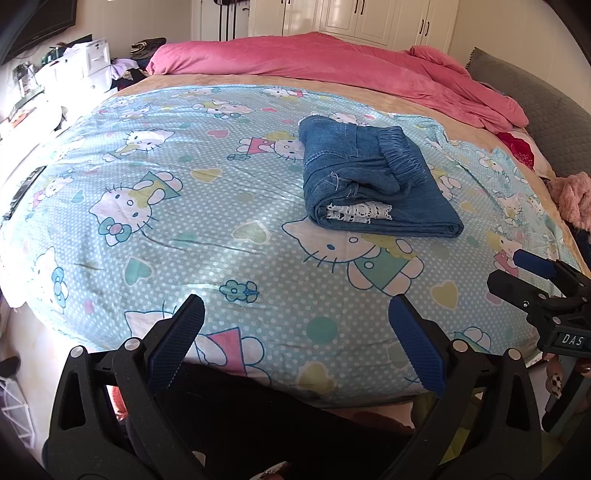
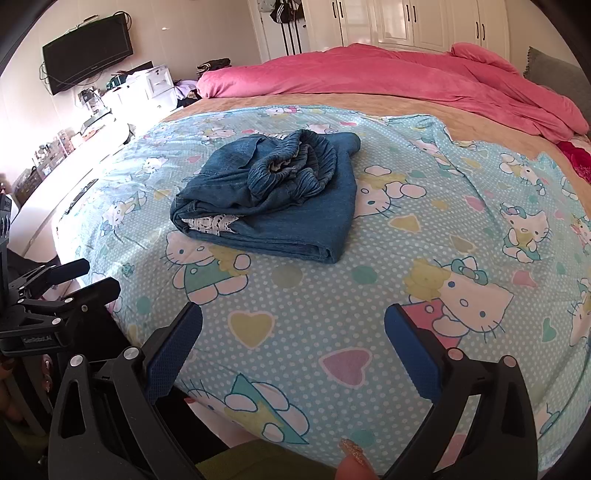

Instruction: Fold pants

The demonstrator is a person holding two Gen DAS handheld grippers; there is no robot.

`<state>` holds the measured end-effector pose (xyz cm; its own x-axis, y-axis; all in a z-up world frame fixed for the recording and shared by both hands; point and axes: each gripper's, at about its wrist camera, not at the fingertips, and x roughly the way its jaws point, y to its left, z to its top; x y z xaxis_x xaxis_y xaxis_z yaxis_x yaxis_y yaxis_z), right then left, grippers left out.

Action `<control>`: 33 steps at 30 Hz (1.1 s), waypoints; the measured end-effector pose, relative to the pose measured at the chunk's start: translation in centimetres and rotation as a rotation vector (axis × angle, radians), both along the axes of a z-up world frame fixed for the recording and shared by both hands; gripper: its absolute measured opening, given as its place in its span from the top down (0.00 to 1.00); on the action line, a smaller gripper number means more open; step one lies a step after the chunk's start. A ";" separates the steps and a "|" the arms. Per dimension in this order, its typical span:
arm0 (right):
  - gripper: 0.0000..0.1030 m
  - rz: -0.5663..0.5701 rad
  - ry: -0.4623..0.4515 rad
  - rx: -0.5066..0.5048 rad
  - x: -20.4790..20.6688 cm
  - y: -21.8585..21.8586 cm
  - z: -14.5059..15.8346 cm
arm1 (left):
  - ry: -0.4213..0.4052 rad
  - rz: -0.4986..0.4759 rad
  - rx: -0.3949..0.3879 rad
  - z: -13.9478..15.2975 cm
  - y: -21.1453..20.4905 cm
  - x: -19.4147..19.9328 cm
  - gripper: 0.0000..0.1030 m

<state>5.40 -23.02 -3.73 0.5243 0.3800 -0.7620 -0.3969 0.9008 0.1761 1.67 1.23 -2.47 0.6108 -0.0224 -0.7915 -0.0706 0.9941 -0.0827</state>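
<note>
From the left wrist camera, the left claw [image 1: 297, 308] hangs over the near edge of the bed, its two blue-padded fingers [image 1: 177, 339] spread wide apart with nothing between them. Ahead and a little to the right, the folded pants [image 1: 373, 181] lie on the cartoon-cat sheet [image 1: 184, 221], a compact blue denim bundle with the elastic waistband on top and a strip of white lace showing at the near open end. The pants are well apart from the claw. At the right edge of this view the right claw [image 1: 517, 271] is visible from the side, its fingers parted and empty, over the sheet's near right corner. A pink duvet [image 1: 332, 62] is heaped along the far side of the bed, with white wardrobe doors [image 1: 369, 18] behind.

From the right wrist camera, the right claw [image 2: 293, 314] likewise stands open over the sheet [image 2: 406, 240], holding nothing. The pants [image 2: 273, 199] lie ahead and to the left, resting flat on the sheet, the gathered waistband bunched on top and the lace at the left end. The left claw [image 2: 92, 275] shows at the left edge, near the bed's side; its fingers look parted, though the angle makes this hard to judge. A wall television [image 2: 86, 53] hangs at upper left, and the pink duvet [image 2: 369, 74] lies beyond.
</note>
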 end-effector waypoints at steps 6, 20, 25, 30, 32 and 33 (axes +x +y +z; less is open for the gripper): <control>0.04 0.002 0.000 -0.002 0.0 0.0 0.0 | -0.001 0.003 -0.006 0.0 0.1 0.0 0.09; 0.04 0.000 0.004 -0.009 -0.2 0.0 -0.1 | 0.010 0.005 -0.005 -0.1 0.1 0.0 0.09; 0.04 0.000 0.006 -0.010 -0.1 0.1 -0.1 | 0.009 0.005 -0.009 -0.1 0.1 0.0 0.09; 0.04 0.001 0.005 -0.011 -0.1 0.1 -0.1 | 0.004 0.006 -0.011 0.1 0.1 0.0 0.09; 0.04 0.000 0.006 -0.011 -0.1 0.1 -0.2 | 0.003 0.006 -0.007 0.1 0.1 -0.1 0.09; 0.04 -0.001 0.005 -0.012 -0.1 0.1 -0.2 | 0.004 0.005 -0.006 0.2 0.0 -0.1 0.09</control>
<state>5.32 -22.90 -3.90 0.5205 0.3706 -0.7692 -0.3953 0.9031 0.1676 1.62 1.27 -2.30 0.6078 -0.0236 -0.7937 -0.0764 0.9932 -0.0881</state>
